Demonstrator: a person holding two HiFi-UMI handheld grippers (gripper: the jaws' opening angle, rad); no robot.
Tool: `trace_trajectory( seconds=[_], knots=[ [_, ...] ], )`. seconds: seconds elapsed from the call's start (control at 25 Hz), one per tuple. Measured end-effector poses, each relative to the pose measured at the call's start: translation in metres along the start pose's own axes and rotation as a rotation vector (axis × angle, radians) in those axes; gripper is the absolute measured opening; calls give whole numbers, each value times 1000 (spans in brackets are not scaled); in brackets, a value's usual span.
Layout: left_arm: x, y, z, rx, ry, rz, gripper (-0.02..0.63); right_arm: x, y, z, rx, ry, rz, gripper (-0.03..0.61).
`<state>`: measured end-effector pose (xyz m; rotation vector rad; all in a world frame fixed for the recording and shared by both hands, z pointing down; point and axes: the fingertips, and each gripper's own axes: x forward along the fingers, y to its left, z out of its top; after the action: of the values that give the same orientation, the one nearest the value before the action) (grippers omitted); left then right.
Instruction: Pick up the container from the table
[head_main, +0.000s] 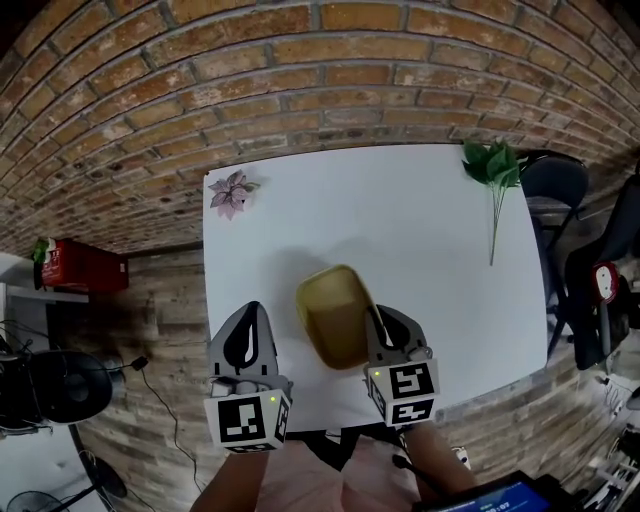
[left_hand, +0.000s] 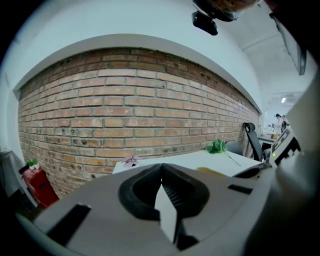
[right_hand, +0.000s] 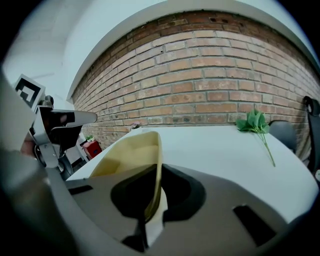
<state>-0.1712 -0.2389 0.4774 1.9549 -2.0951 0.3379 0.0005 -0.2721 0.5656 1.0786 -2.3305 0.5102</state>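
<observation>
A yellow open container (head_main: 335, 318) hangs a little over the near part of the white table (head_main: 420, 220), with its shadow on the tabletop to its left. My right gripper (head_main: 375, 320) is shut on the container's right wall; in the right gripper view the thin yellow wall (right_hand: 157, 165) runs between the jaws and the container (right_hand: 125, 152) spreads to the left. My left gripper (head_main: 250, 312) is to the left of the container, apart from it. Its jaws meet with nothing between them (left_hand: 161, 169).
A pink flower (head_main: 232, 192) lies at the table's far left corner. A green leafy sprig (head_main: 495, 172) lies at the far right. A black chair (head_main: 555, 185) stands to the right of the table. On the floor to the left are a red box (head_main: 80, 265) and a black fan (head_main: 65, 385).
</observation>
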Motion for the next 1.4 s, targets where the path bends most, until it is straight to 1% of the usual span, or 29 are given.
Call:
trace_trajectory(
  seconds=[0.64, 1.2, 1.4],
  knots=[
    [-19, -13, 56, 29, -133, -63, 9, -43, -1, 64, -20, -175, -77, 20],
    [-42, -14, 106, 56, -259, -91, 9, -88, -2, 122, -50, -340, -156, 18],
    [-50, -17, 120, 63, -296, -109, 9, -103, 2, 136, -61, -383, -179, 18]
  ],
)
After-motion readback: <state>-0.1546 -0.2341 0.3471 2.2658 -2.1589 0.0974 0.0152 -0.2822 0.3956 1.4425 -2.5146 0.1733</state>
